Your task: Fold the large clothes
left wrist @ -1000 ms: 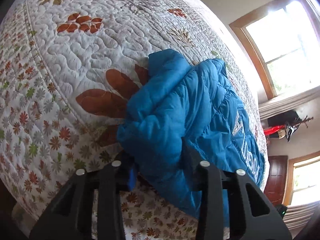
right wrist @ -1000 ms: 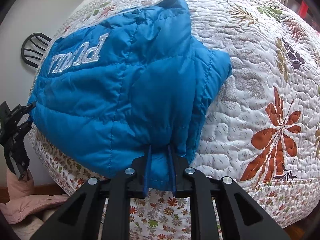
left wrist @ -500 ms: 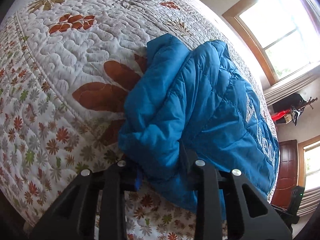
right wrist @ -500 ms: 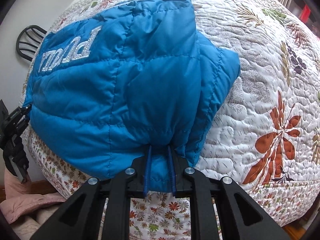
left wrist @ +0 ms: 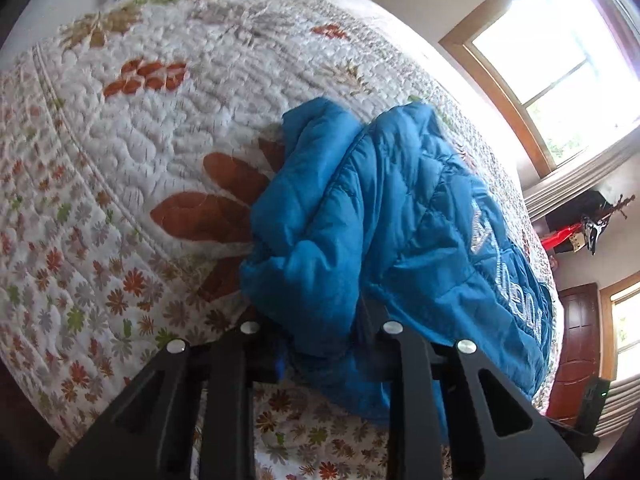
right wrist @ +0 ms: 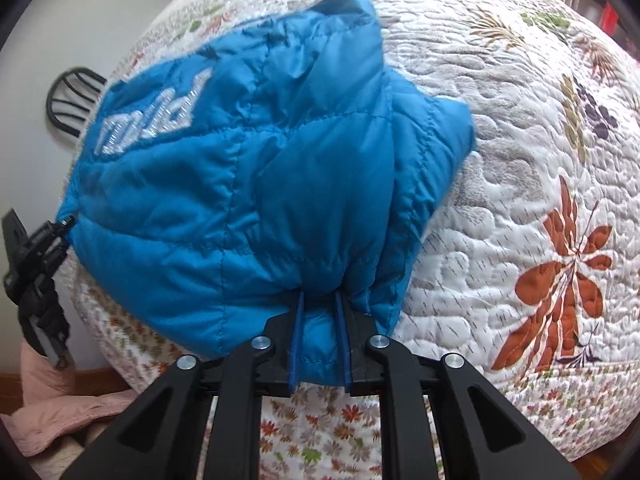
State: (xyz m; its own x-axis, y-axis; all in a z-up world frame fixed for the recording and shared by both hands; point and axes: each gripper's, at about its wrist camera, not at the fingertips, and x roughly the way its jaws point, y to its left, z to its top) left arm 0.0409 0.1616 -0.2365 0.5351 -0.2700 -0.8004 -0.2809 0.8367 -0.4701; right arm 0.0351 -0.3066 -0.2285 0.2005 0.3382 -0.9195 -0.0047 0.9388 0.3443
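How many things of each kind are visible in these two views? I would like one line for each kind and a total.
Blue puffer jacket: 1
Gripper: 2, left gripper and right gripper, each shut on the jacket
Floral quilt: 1
Pink garment on the floor: 1
Black chair: 1
Total: 6

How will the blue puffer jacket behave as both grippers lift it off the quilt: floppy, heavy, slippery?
The blue puffer jacket will probably be floppy: it bunches and sags around the right gripper. Its puffy quilted panels suggest it is light for its bulk. The smooth shell may be slippery, so the fold of fabric in the left gripper could creep out; the quilt under it looks textured.
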